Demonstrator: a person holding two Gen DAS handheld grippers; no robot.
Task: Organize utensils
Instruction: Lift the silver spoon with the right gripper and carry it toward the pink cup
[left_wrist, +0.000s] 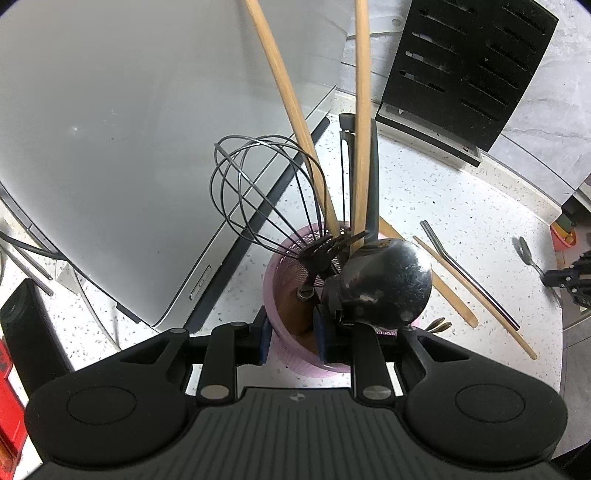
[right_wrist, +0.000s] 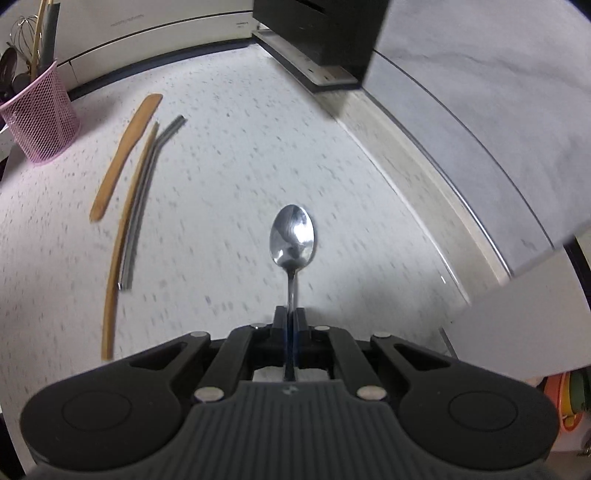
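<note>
Right claw (right_wrist: 291, 314) pinches spoon (right_wrist: 293, 236) by the handle, bowl out at 12 o'clock!
Left claw (left_wrist: 291, 338) clamps the rim of the pink cup (left_wrist: 286, 266), one pad inside, one outside, and the cup is packed: whisk (left_wrist: 258, 188), ladle (left_wrist: 384, 284), wooden sticks. On the counter (right_wrist: 240, 155), at 10 o'clock from the spoon, lie a wooden spatula (right_wrist: 123, 155), a chopstick (right_wrist: 120, 236) and a bent metal straw (right_wrist: 142, 195), side by side. Cup sits far off at 10 o'clock in the right view, knife block (right_wrist: 317, 33) at 12.
</note>
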